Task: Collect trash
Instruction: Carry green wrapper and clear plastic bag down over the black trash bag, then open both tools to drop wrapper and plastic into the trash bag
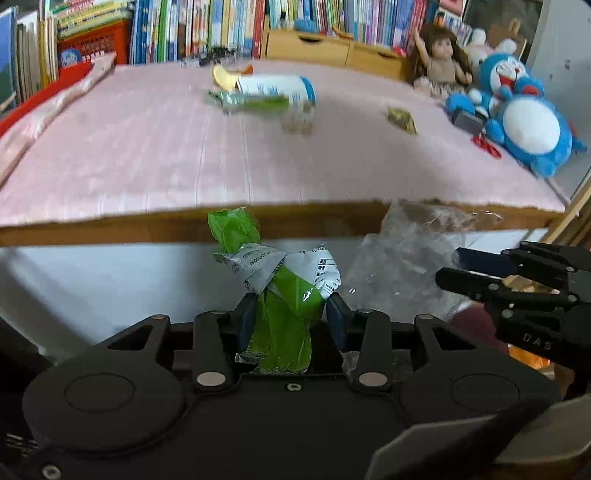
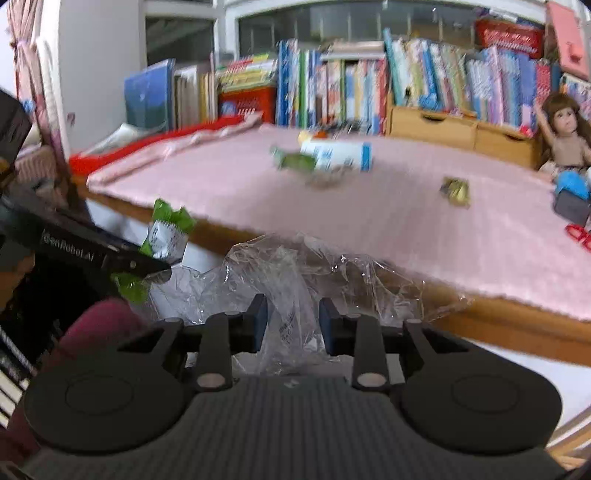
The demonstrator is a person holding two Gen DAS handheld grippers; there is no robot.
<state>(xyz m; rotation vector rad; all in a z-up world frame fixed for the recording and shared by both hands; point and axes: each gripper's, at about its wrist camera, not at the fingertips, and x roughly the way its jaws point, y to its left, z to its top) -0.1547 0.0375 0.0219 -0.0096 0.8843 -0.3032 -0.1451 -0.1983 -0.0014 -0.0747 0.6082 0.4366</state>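
Observation:
My left gripper [image 1: 290, 314] is shut on a crumpled green and white snack wrapper [image 1: 280, 295], held in front of the table's near edge. In the right wrist view the same wrapper [image 2: 168, 229] sticks out past the left gripper's finger at the left. My right gripper [image 2: 291, 325] is shut on a clear plastic bag [image 2: 295, 273], which bulges out before its pads; the bag [image 1: 402, 258] also shows in the left wrist view beside the right gripper [image 1: 480, 273]. On the pink table cover [image 1: 147, 147] lie a white and blue bottle [image 1: 277, 90], a green wrapper [image 1: 255, 101], a yellow peel [image 1: 225, 77] and a gold wrapper [image 1: 402, 119].
A blue and white plush toy [image 1: 524, 118], a doll [image 1: 441, 59], red scissors [image 1: 487, 146] and a grey box [image 1: 467, 120] sit at the table's right side. Books [image 1: 221, 26] and wooden drawers [image 1: 332, 46] line the back. A folded pink cloth [image 1: 55, 103] lies along the left edge.

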